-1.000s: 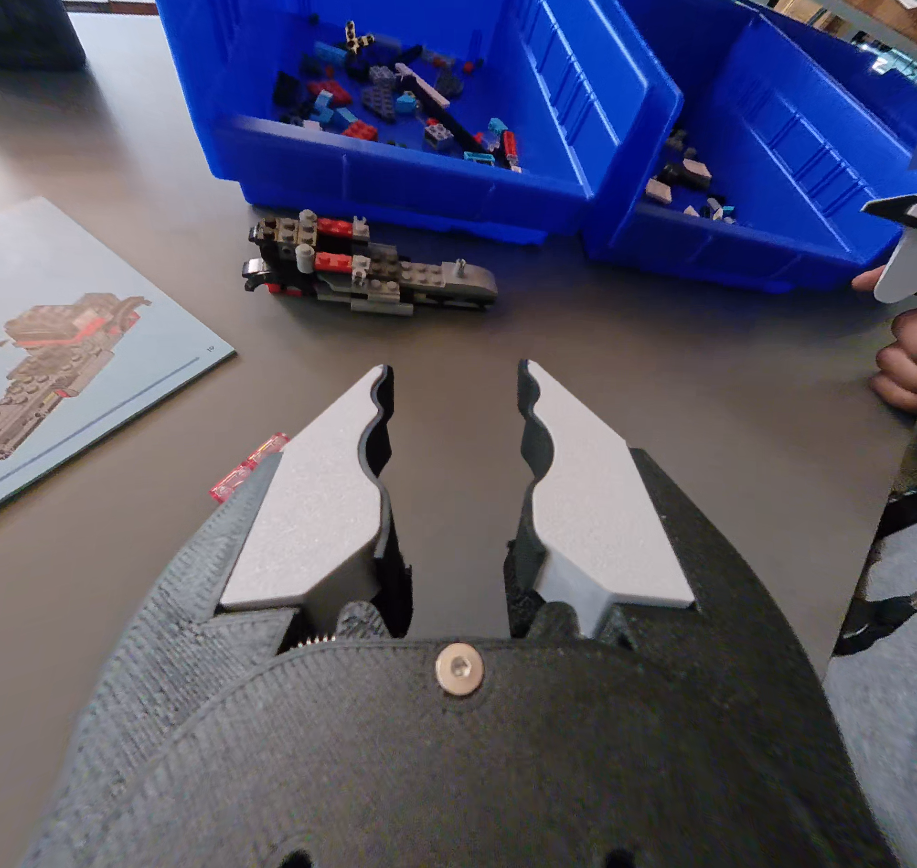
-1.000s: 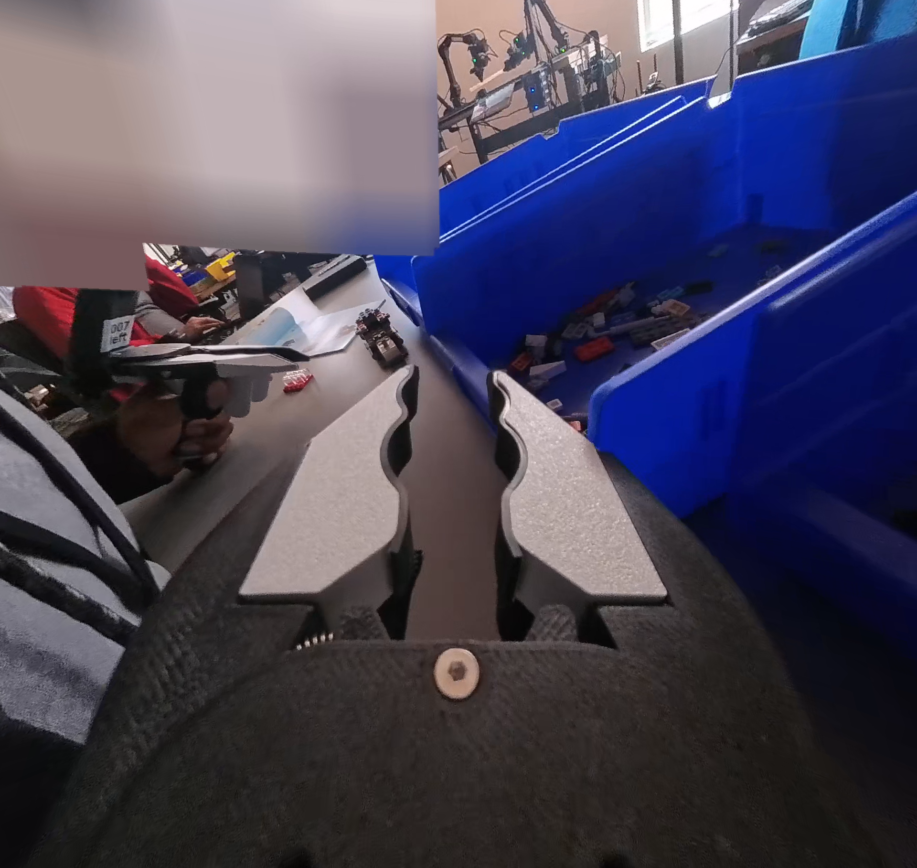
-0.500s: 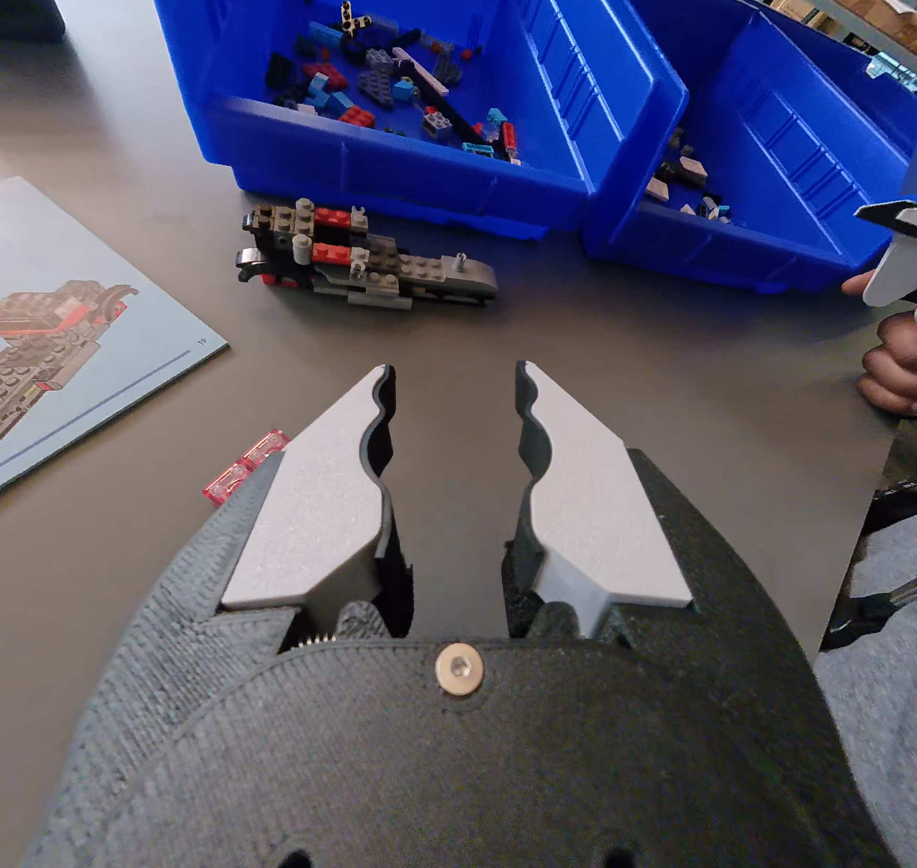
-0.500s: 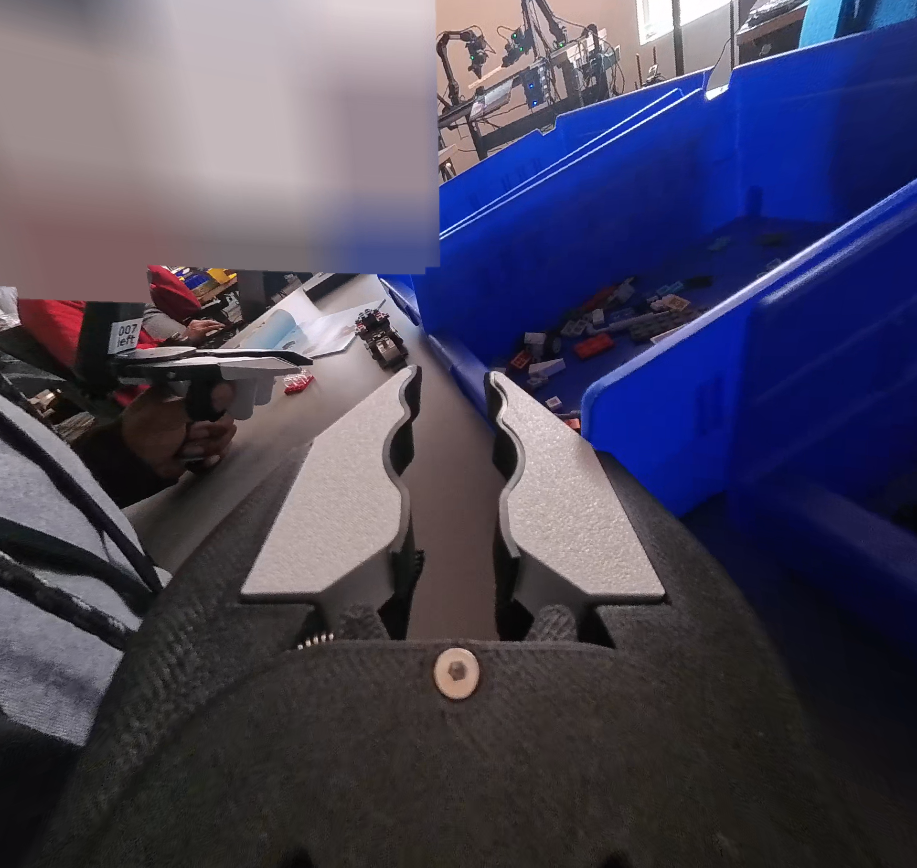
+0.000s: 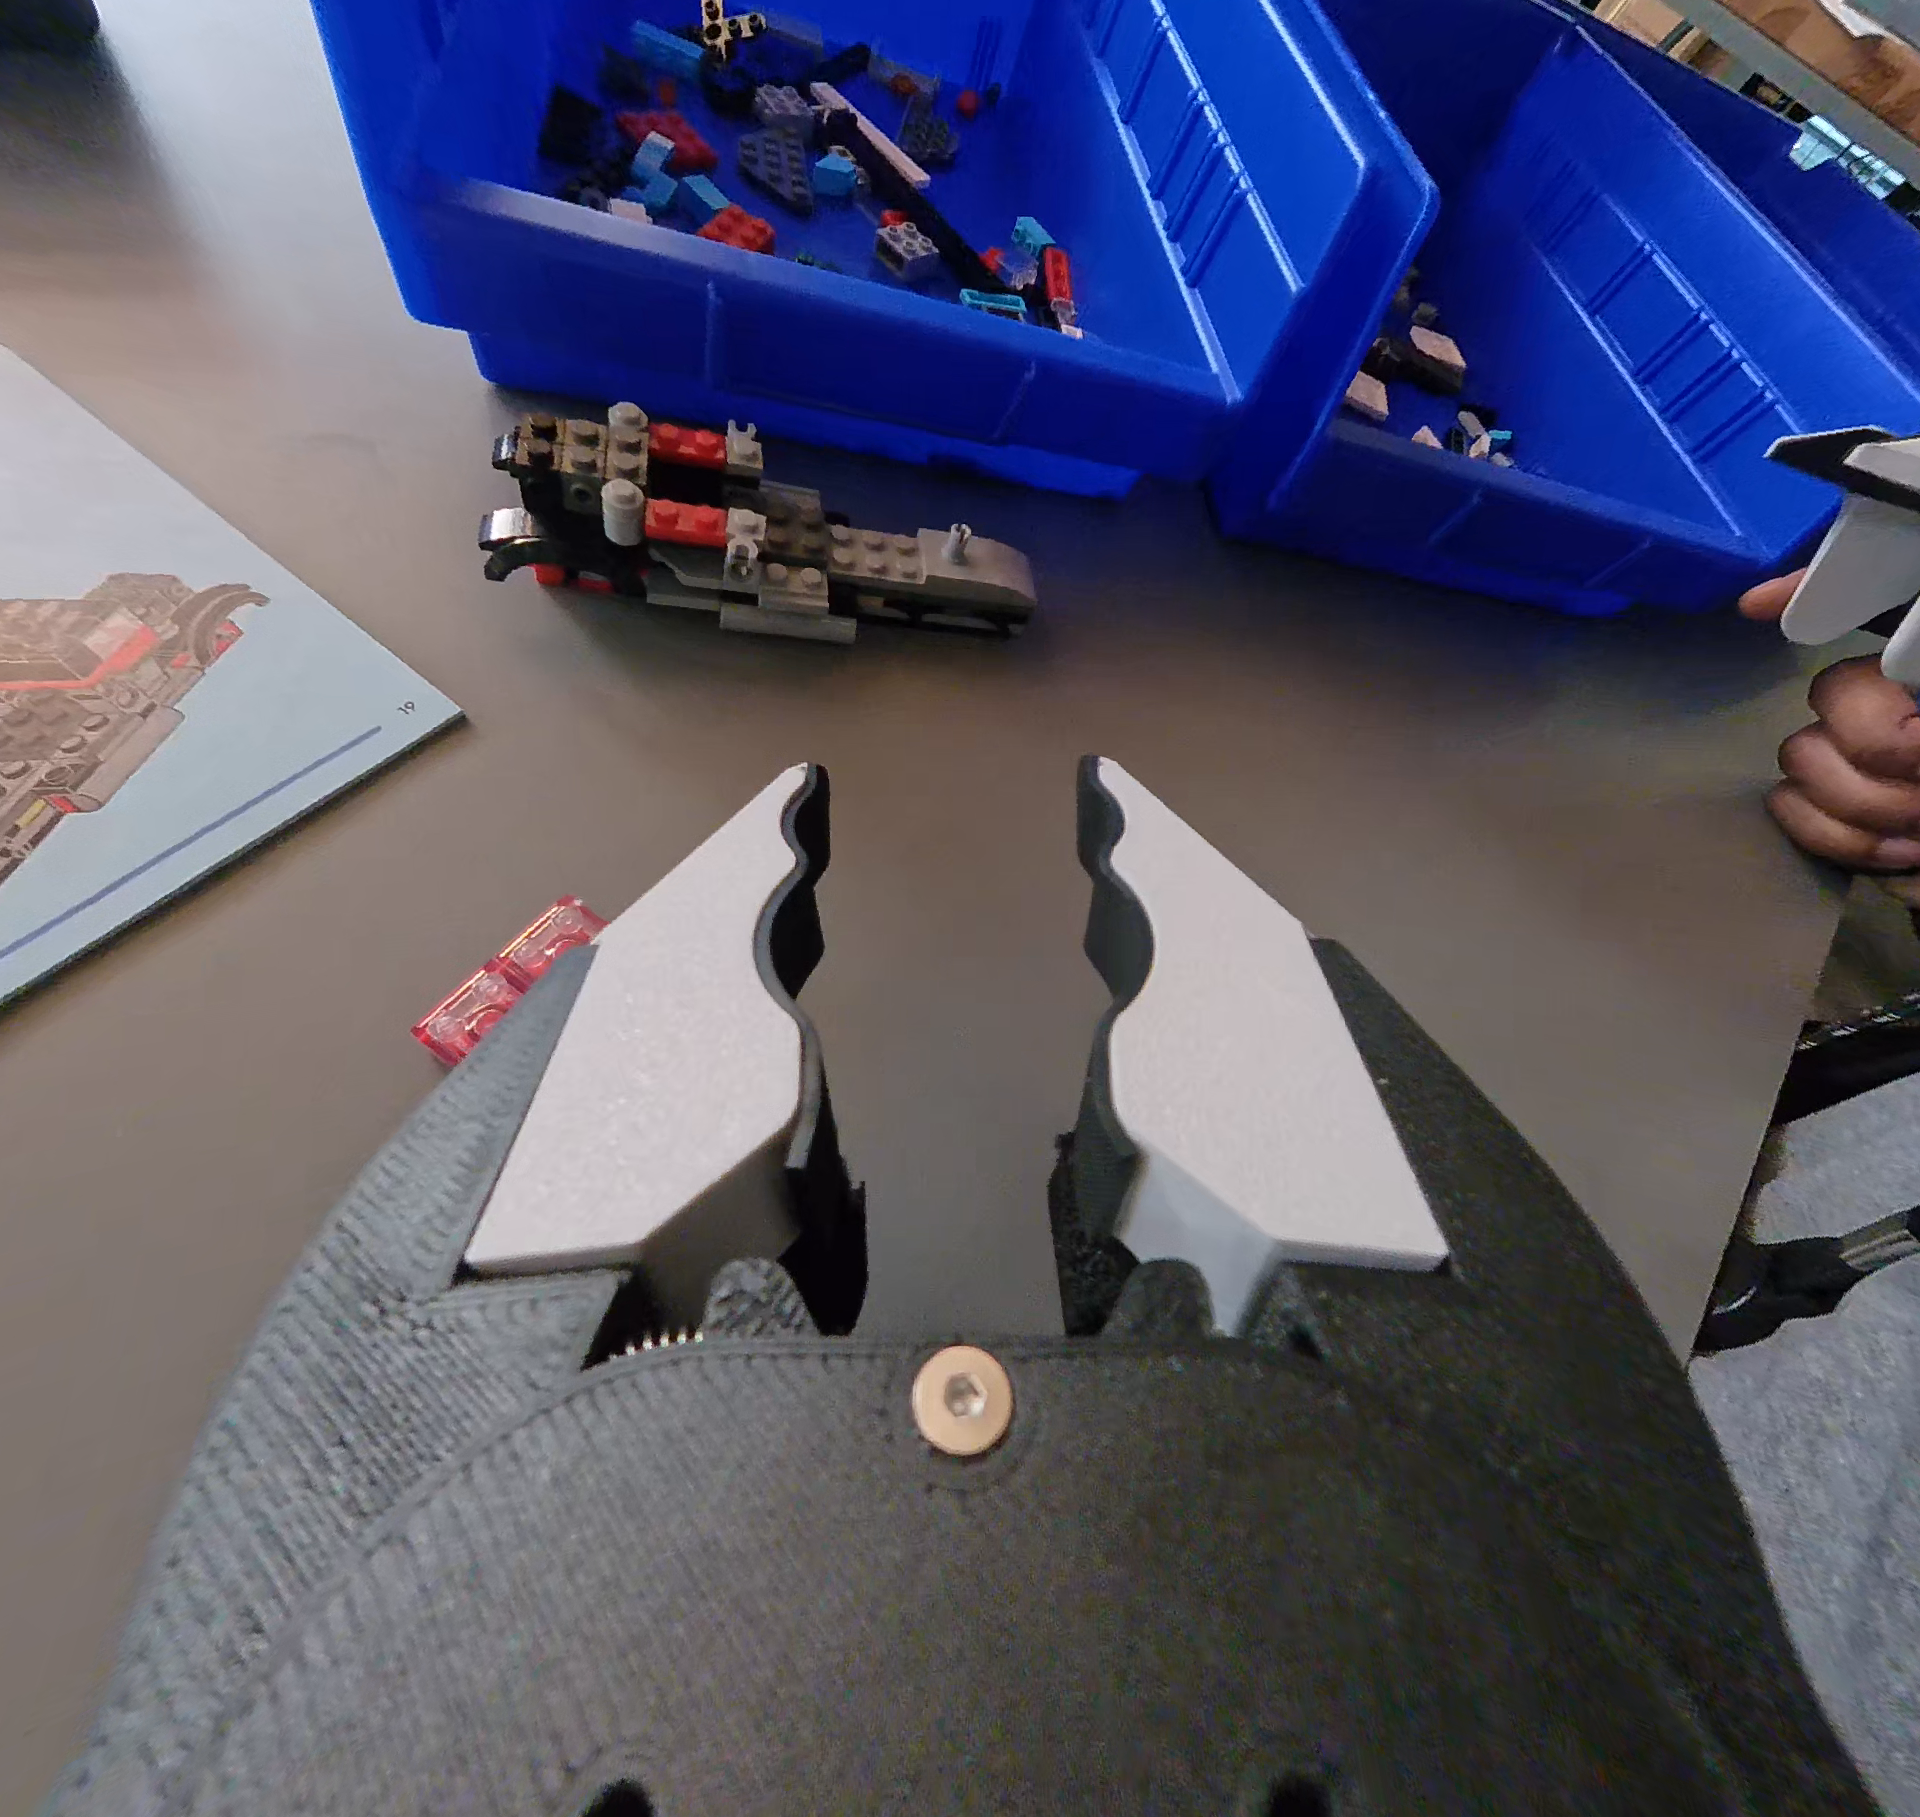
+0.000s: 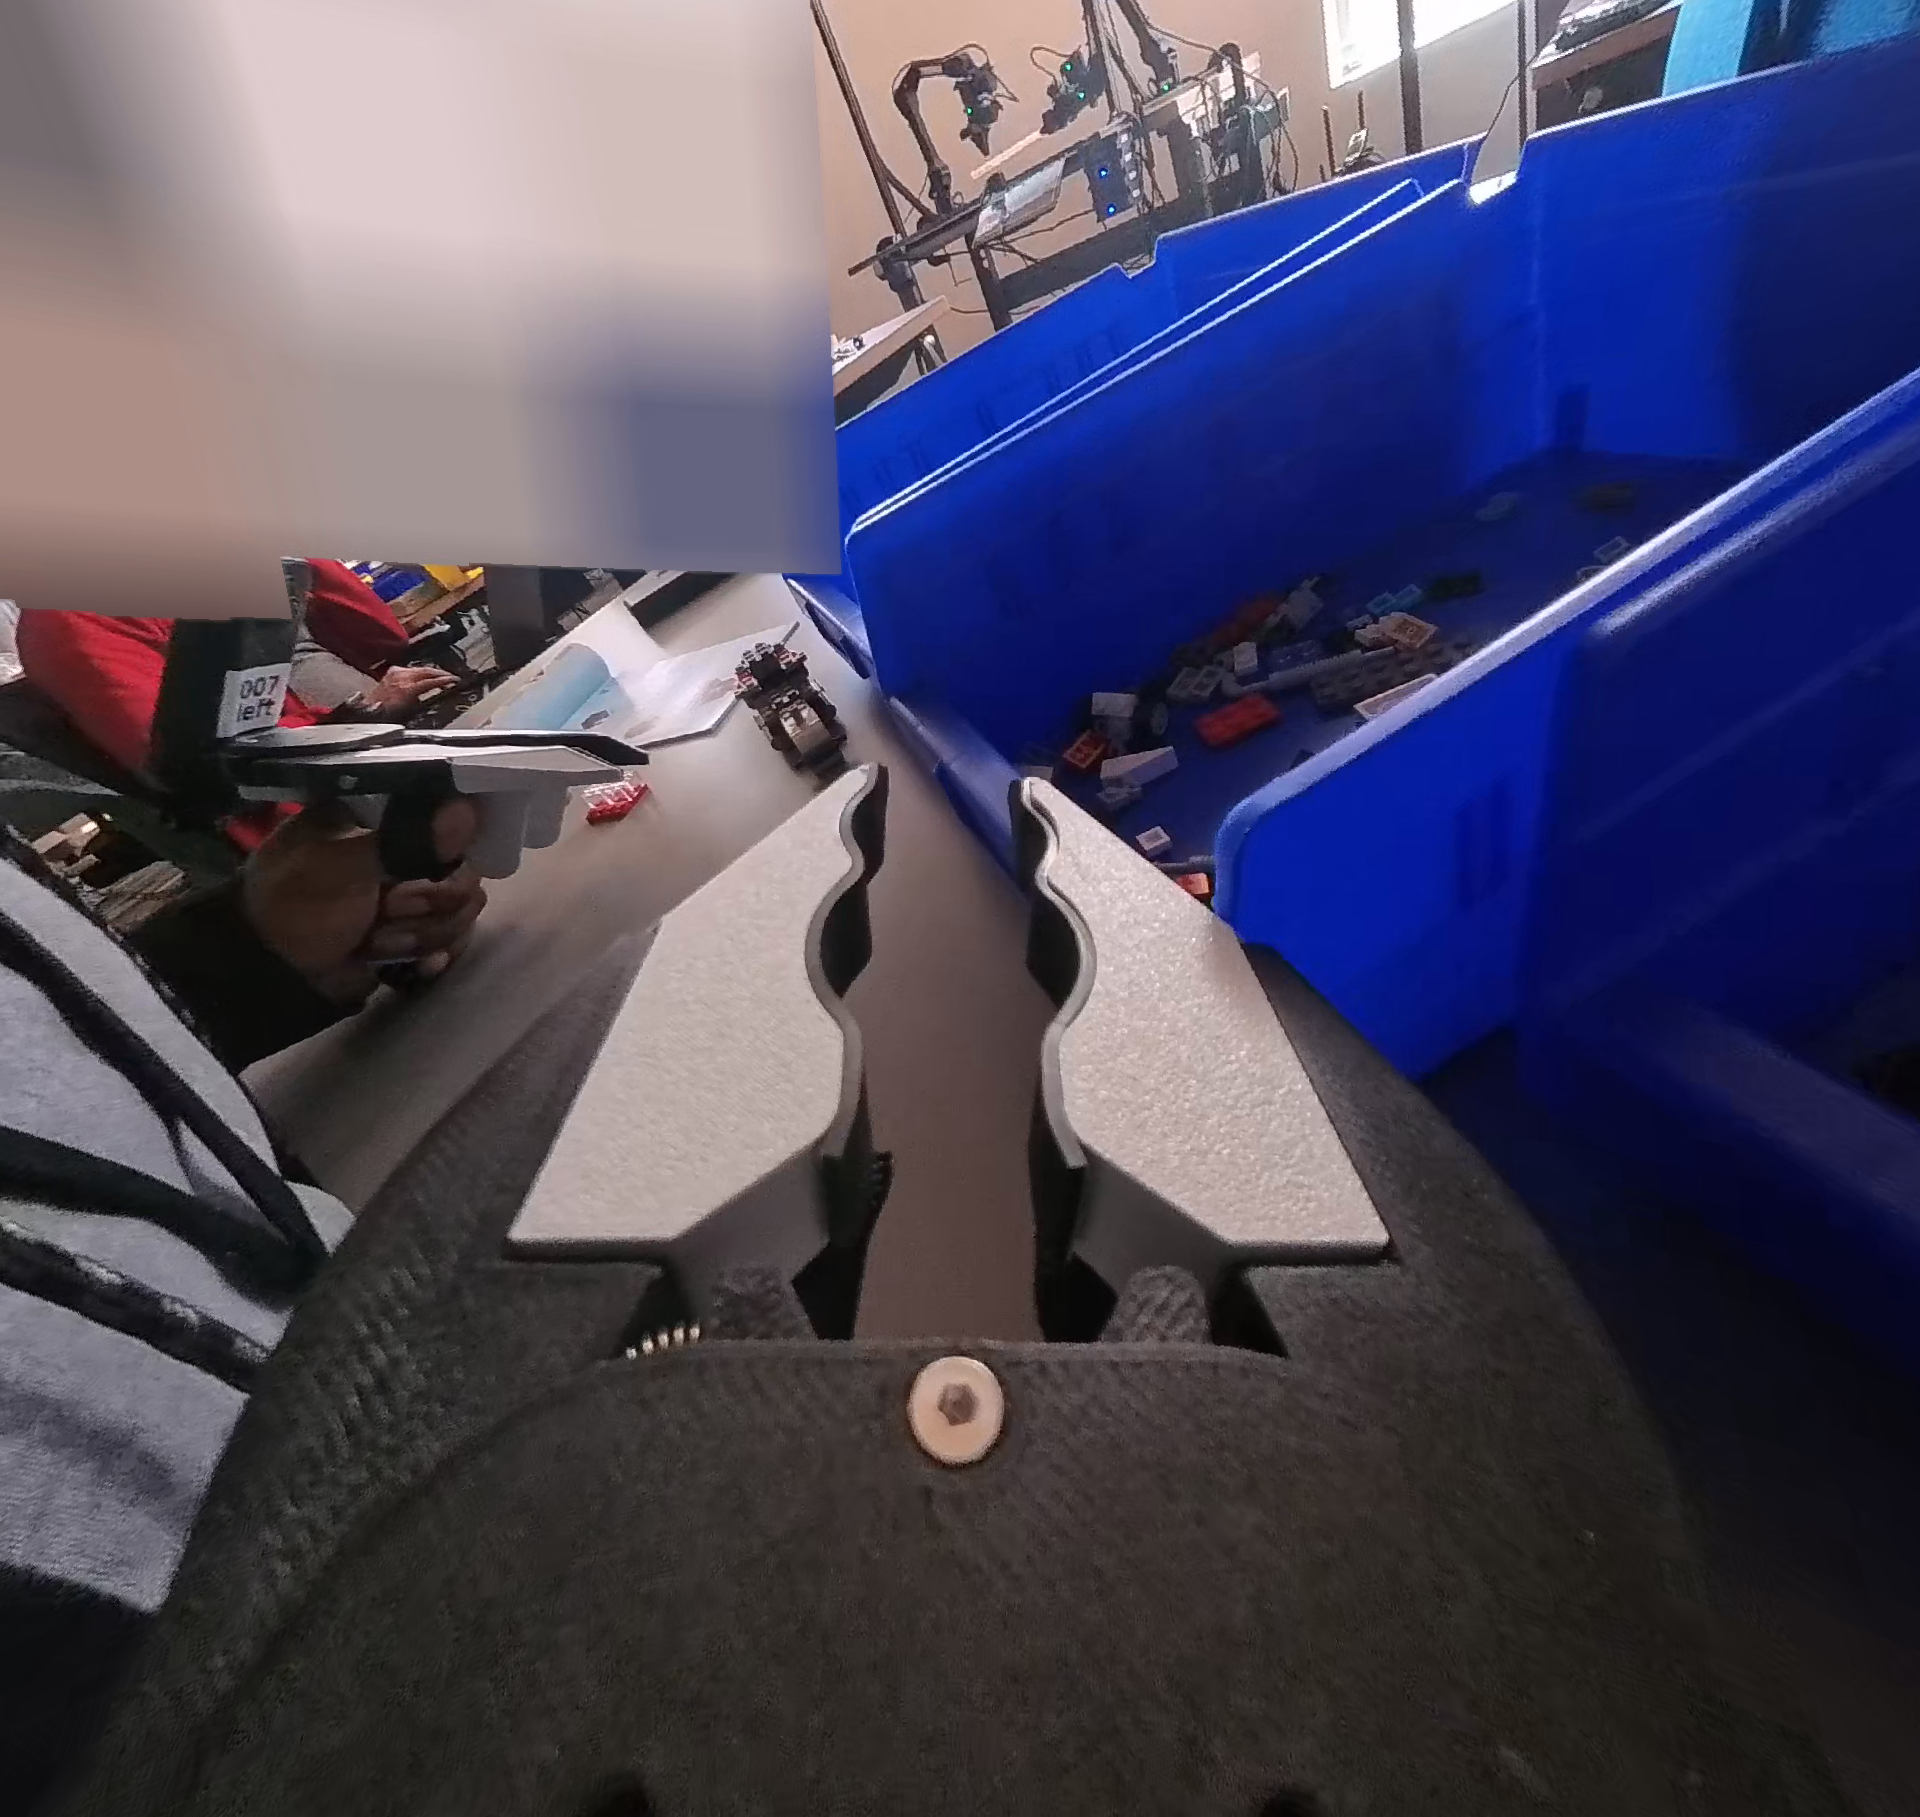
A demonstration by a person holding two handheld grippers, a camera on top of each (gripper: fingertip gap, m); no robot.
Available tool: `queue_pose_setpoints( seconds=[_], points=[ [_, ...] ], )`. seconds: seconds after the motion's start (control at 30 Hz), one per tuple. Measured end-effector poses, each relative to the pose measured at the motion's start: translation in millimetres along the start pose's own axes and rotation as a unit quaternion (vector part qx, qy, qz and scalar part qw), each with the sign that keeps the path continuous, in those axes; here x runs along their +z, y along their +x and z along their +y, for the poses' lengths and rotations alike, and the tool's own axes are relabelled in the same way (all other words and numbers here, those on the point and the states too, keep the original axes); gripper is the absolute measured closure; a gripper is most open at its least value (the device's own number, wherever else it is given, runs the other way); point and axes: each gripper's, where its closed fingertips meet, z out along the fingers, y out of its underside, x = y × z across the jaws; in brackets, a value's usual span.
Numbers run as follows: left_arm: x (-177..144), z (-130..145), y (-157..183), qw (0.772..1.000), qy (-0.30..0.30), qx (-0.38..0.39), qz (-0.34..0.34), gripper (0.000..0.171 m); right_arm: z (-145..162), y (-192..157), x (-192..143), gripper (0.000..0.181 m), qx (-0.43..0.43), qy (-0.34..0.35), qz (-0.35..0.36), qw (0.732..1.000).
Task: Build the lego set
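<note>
- The left gripper [image 5: 951, 780] hangs above the tabletop [image 5: 1299, 780] with its jaws spread apart and nothing between them; the partly built lego model [image 5: 758, 536] lies ahead of the jaws and slightly to their left, well apart from them.
- The right gripper [image 6: 951, 793] is low over the tabletop, jaws parted by a narrower gap and empty — the model [image 6: 792, 697] shows far ahead of it, small, just beside the front wall of a bin.
- Two clear red pieces [image 5: 509, 978] lie flat on the tabletop close beside the left jaw's outer edge, partly hidden by the gripper body.
- The model is long and low, mostly dark grey and black, with two red bricks on top, a round light grey stud piece near one end, a black curved hook at that end and a thin grey pin standing up near the other end.
- It lies just in front of the left blue bin [image 5: 831, 375], which holds loose red, grey, black and light blue pieces; a second blue bin [image 5: 1507, 520] beside it holds fewer pieces.
- An open instruction booklet [image 5: 208, 687] lies to the left of the model.
- The tabletop is dark brown and smooth.
- A hand [image 5: 1849, 791] grips the right gripper's handle at the right edge of the left wrist view.
- Beyond the bins, the right wrist view shows a tan wall, a bright window and a stand of cabled equipment [image 6: 1081, 157].
</note>
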Motion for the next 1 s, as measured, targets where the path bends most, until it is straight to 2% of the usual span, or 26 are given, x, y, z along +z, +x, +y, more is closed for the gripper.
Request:
queue_pose_setpoints(
  seconds=[1.0],
  points=[
    [-1.4,-1.3,1.6,1.000,0.006,-0.005,0.010,0.123,-1.0,-0.1,0.0,0.157,0.001,0.002,-0.002,1.000]
  ],
)
